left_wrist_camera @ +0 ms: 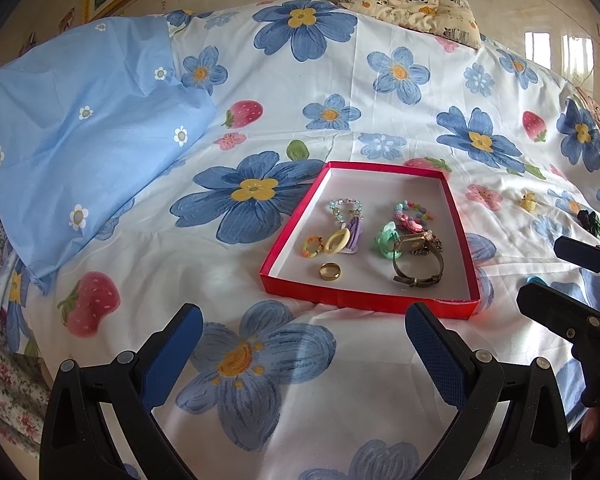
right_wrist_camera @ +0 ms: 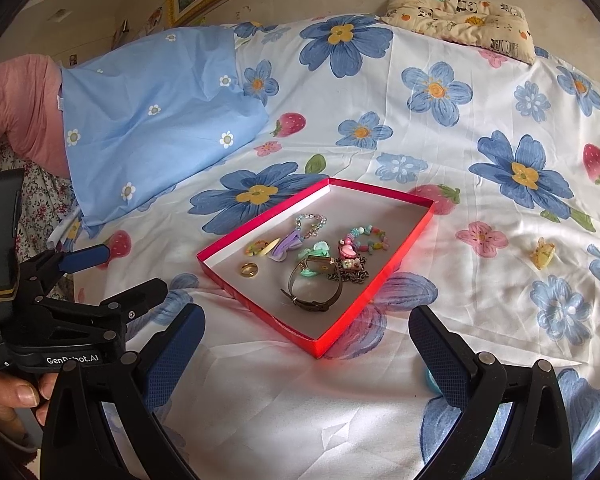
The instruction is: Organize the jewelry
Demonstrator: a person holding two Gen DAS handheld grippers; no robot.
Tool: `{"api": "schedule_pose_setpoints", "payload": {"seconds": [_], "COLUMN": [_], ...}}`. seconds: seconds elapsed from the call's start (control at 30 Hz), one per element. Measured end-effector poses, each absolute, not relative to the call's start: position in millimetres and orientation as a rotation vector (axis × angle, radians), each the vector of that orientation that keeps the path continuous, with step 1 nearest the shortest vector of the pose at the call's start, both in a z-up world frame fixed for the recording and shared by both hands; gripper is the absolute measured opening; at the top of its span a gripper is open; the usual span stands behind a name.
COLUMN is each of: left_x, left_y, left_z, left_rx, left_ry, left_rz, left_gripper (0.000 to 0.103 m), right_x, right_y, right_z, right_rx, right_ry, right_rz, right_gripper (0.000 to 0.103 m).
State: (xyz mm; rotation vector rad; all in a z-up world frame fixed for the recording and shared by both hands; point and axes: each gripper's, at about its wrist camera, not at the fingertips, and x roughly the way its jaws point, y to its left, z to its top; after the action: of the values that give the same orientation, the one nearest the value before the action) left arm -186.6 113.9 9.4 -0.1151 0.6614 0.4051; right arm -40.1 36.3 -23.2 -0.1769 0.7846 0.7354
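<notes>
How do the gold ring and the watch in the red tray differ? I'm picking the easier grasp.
The gold ring is a small plain band lying flat; the watch is far larger, its bronze strap standing in a buckled loop. The ring lies alone; the watch touches other pieces. Both sit near the red tray front edge.

Soft daylight, bright and even, with a window (left_wrist_camera: 556,54) glaring at the bed's (left_wrist_camera: 340,92) far right corner; faint shadows, fisheye bending, dark vignetted corners

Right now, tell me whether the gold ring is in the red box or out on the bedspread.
In. The gold ring lies flat on the grey floor of the red box, near its front wall, apart from the watch.
</notes>
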Motion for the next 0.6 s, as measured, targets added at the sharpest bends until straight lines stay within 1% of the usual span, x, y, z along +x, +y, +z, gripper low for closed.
{"api": "schedule_pose_setpoints", "payload": {"seconds": [0.6], "left_x": [-183.0], "left_y": [112.8], "left_z": [9.3], "left_rx": [-0.102], "left_ry": [0.653], "left_rz": [0.396], "left_gripper": [0.102], "right_x": [-40.6], "right_y": [38.5], "right_z": [-29.0], "right_rx": [-0.178], "right_ry": [0.784], "right_rz": [0.724], "right_gripper": [0.103]}}
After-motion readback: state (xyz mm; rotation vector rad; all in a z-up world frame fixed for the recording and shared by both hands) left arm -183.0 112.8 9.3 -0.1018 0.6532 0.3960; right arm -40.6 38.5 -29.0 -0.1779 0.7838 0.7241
